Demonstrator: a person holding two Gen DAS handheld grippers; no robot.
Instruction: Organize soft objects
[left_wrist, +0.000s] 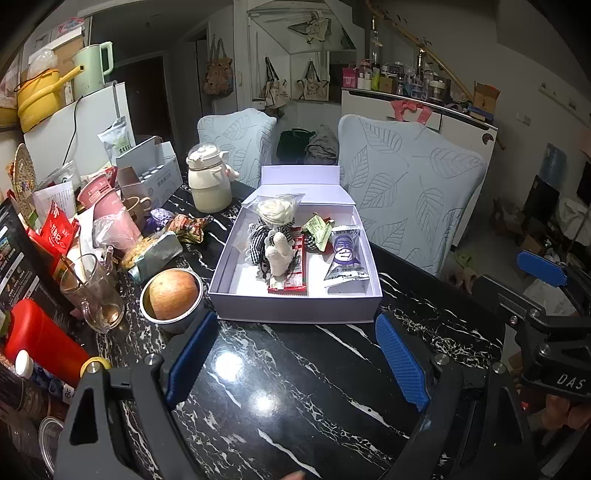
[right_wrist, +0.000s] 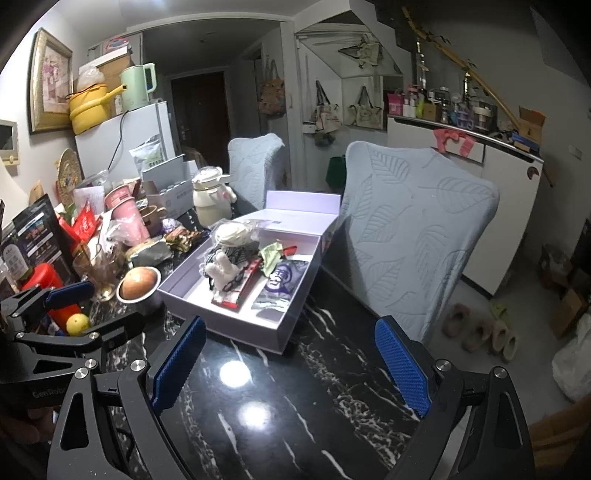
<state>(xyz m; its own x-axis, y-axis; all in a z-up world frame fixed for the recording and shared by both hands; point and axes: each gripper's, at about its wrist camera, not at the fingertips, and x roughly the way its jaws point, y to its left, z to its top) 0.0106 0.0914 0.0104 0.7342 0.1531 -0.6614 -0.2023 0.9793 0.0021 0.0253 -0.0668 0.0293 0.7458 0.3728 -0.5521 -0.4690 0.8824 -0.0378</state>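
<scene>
Box (left_wrist: 295, 306) sits mid-counter (left_wrist: 295, 387), clutter crowding its left edge; bare black surface before it, where left tongs (left_wrist: 295, 362) and right tongs (right_wrist: 291, 365) hover released, apparently empty.

Left tool (left_wrist: 295, 362), right tool (right_wrist: 290, 363): black frames, blue ribbed pads, silver screws.

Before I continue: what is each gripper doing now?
Left gripper: open, holding nothing.
Right gripper: open, holding nothing.

Black marble table (left_wrist: 295, 387) carries lavender box (left_wrist: 295, 306), apple bowl (left_wrist: 177, 317).
</scene>
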